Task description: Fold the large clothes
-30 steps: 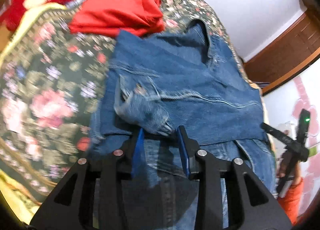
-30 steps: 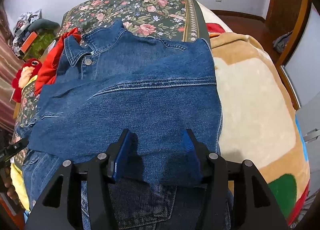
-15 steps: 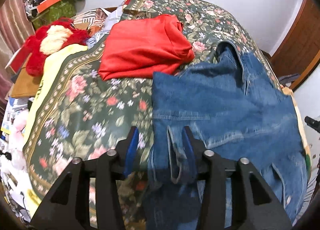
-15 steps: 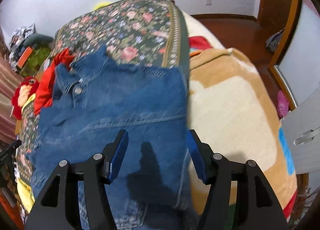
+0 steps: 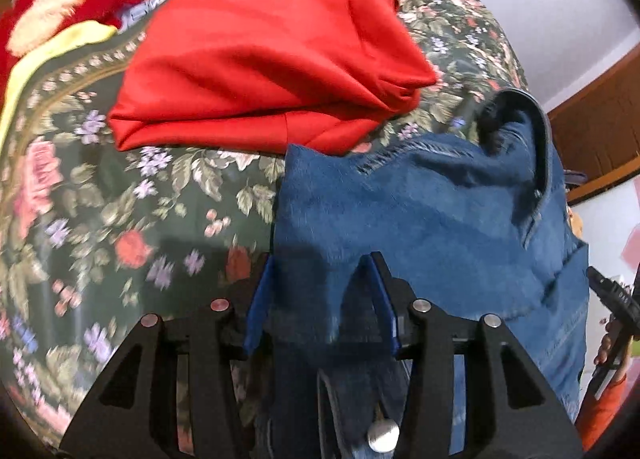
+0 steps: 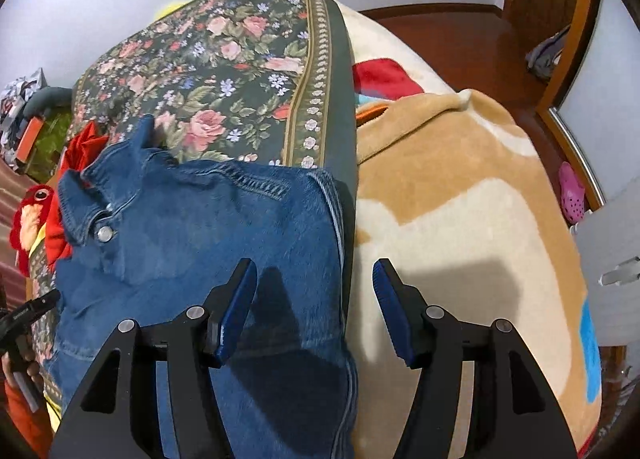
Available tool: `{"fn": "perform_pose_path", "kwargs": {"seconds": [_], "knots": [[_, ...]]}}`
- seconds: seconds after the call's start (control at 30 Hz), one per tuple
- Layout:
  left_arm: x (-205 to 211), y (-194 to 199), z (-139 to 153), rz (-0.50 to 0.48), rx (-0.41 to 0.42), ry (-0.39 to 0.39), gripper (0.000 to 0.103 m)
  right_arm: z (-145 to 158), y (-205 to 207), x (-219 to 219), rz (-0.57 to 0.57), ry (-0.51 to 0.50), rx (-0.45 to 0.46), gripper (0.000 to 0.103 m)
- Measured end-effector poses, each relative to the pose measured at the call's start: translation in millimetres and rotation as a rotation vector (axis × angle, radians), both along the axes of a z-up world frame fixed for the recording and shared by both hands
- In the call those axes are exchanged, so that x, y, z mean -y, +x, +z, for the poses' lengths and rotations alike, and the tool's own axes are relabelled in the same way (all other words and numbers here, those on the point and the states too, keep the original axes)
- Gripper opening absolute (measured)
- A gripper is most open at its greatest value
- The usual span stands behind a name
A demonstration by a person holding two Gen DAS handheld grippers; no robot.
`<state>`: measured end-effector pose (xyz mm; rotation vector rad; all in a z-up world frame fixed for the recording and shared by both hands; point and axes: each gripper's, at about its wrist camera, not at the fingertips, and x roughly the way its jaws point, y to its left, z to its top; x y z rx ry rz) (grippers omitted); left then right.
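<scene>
Since a second earlier, both of my grippers had slid outward from the middle of the denim jacket [image 5: 420, 219] to its two side edges. On my left wrist view the sleeve cuff that had lain bunched in front of the fingers was gone from sight, and flat denim lay there.

My left gripper [image 5: 320, 295] had just been opening; its blue pads stood partly apart with the jacket's left edge below and between them, not pinched as far as I could see. Just left of that edge lay the bare floral bedspread [image 5: 100, 219]. Beyond the jacket's far left corner, touching it, sat the folded red garment [image 5: 264, 55], and further off from the jacket in that same direction was a red plush toy [image 5: 52, 7].

My right gripper [image 6: 316, 299] hung with its jaws moderately wide and nothing gripped. Its left pad was over the denim jacket [image 6: 200, 239]; its right pad was over the tan-and-cream blanket [image 6: 460, 219] that began just past the jacket's right edge. That edge ran down between the two pads. The jacket lay flat with its collar and a metal button [image 6: 105, 234] on its far left part, near the red garment [image 6: 80, 151]. Beyond the jacket's far edge the floral bedspread [image 6: 224, 71] ran on.
</scene>
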<state>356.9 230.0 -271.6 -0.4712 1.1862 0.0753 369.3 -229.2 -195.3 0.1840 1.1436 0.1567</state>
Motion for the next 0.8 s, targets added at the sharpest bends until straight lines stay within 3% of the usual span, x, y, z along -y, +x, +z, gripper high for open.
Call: {"fn": "perform_pose_path", "kwargs": {"seconds": [0.27,0.33,0.47,0.6,0.8], "knots": [[-6,20,-16,0.02,0.016,-0.055,0.047,-14,21,-4,0.002,0.022,0.007,0.056],[-5,23,-16,0.013,0.021,-0.054,0.046,-20,25,-5,0.004,0.063,-0.011,0.052],[-2,23,-12,-0.004,0.039,-0.066,0.012,-24,28,-10,-0.01,0.053,-0.032,0.018],[8,16,9,-0.018,0.091,-0.009,0.008,-5,17,-15,0.001,0.02,0.047,0.013],[23,1,71,-0.044,0.22,0.117,0.007,46,1,-20,0.024,0.008,0.168,0.01]]}}
